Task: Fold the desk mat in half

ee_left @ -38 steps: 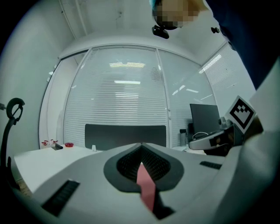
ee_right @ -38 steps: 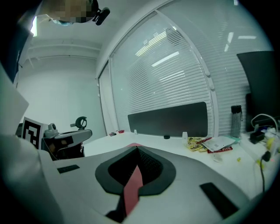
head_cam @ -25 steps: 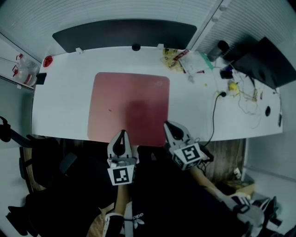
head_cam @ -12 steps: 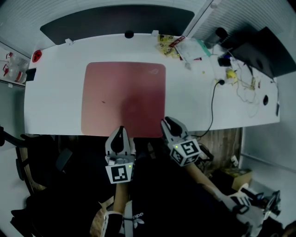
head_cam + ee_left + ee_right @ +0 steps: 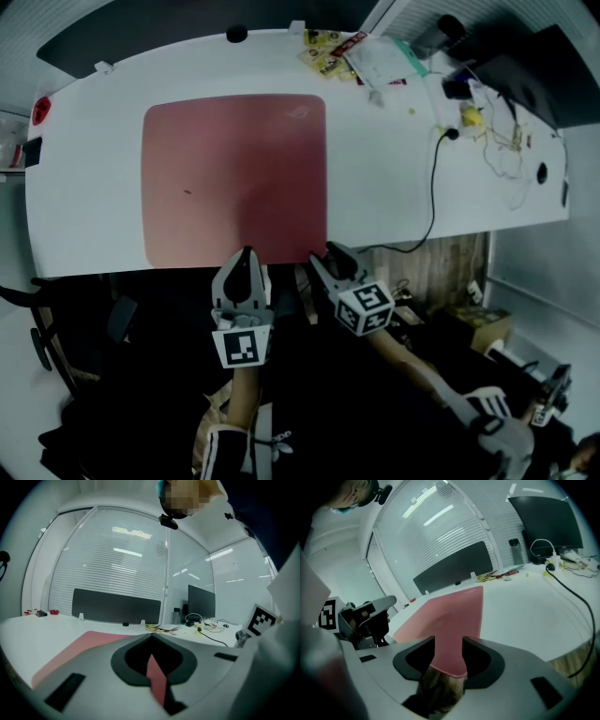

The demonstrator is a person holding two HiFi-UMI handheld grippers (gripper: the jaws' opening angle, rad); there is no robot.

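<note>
We were closing in on the near edge of the desk mat [image 5: 234, 178]. The right gripper [image 5: 325, 255], jaws just opened, straddled it unpinched. The left gripper [image 5: 246, 255] had its jaws together, empty. Next, we judged, both needed to clamp it.

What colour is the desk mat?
The desk mat is a plain muted red, slightly pinkish. It shows best in the head view.

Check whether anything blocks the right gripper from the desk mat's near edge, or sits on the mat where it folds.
Nothing visible does. The right gripper, its jaws just opened, faces the desk mat at its near edge, which shows between them ungripped. The mat is bare but for a tiny dark speck; the clutter lies off it.
</note>
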